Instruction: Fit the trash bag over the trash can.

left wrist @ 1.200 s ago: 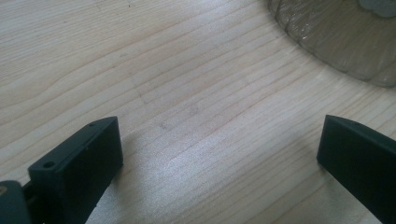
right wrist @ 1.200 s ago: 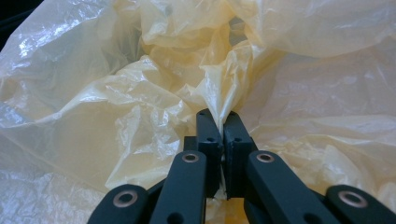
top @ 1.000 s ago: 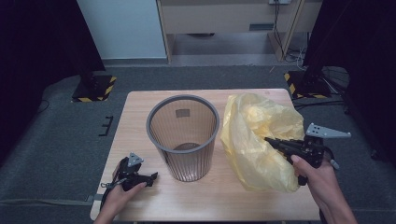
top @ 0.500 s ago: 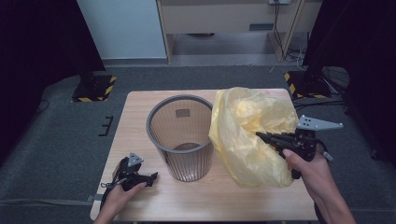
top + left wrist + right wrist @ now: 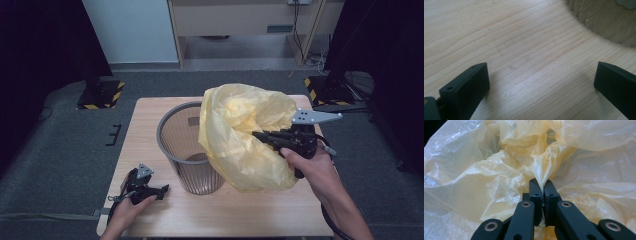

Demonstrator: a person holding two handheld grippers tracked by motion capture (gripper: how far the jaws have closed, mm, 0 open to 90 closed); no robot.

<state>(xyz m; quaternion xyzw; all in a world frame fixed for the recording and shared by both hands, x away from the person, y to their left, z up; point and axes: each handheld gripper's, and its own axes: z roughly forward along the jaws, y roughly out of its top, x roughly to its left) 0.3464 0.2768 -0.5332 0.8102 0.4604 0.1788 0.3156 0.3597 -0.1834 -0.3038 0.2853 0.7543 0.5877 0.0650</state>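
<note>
A crumpled yellow plastic bag [image 5: 245,140] hangs lifted over the table, its left side overlapping the rim of a grey mesh wastebasket [image 5: 182,150]. My right gripper [image 5: 257,135] is shut on a fold of the yellow bag [image 5: 499,182]; in the right gripper view the right gripper [image 5: 541,181] has both jaws pressed together on the film. My left gripper [image 5: 162,190] rests low on the table near the front left corner, open, with bare wood between the jaws of the left gripper [image 5: 541,75]. The basket's base [image 5: 609,20] lies ahead of it.
The wooden table [image 5: 150,115] stands on grey carpet. Two stands with yellow-black striped feet [image 5: 102,95] flank the table's far corners. A white panel and a wooden cabinet stand at the back. Bare table surface lies in front of the basket.
My right gripper has carried the yellow bag up and to the left, so the bag now overlaps the basket's rim. The left gripper has stayed put.
</note>
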